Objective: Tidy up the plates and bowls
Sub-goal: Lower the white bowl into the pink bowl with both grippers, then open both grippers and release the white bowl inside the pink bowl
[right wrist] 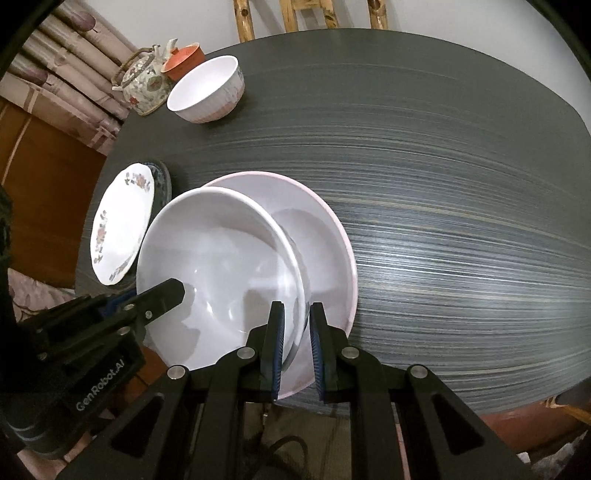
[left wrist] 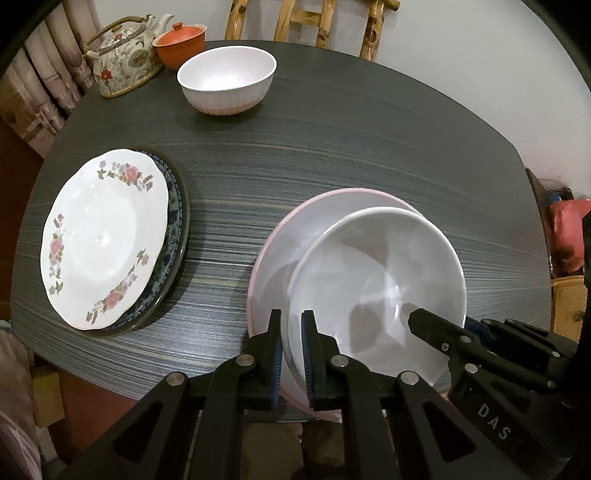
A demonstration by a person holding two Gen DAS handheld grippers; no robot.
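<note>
Left wrist view: I have my left hand-held gripper [left wrist: 292,332] pinched on the near left rim of the white bowl [left wrist: 376,291], one blue pad inside the wall and one outside. The bowl sits tilted inside the wider pink-rimmed bowl [left wrist: 295,236], which rests on the dark streaked desk [left wrist: 332,155] close to its near edge. My right hand-held gripper [right wrist: 297,328] reaches in from the right of this view, its upper finger lying over the bowl's inner wall. In the right wrist view I see that gripper's two pads straddling the white bowl's right rim, narrowly set, but I cannot tell whether they actually press the wall or sit just off it. To the left on the desk lies the flowered plate [left wrist: 103,236], stacked on a blue-patterned plate [left wrist: 174,206] whose edge shows beyond it, with a dark rim of something further under that. At the far side stands a ribbed white bowl [left wrist: 227,79] with a pinkish base, upright and well apart from the stack and from the bowls I hold. Just beyond it are an orange lidded cup [left wrist: 180,42] and a floral teapot [left wrist: 123,59], side by side at the desk's far left corner. A bamboo chair back [left wrist: 314,22] rises behind the desk.
</note>
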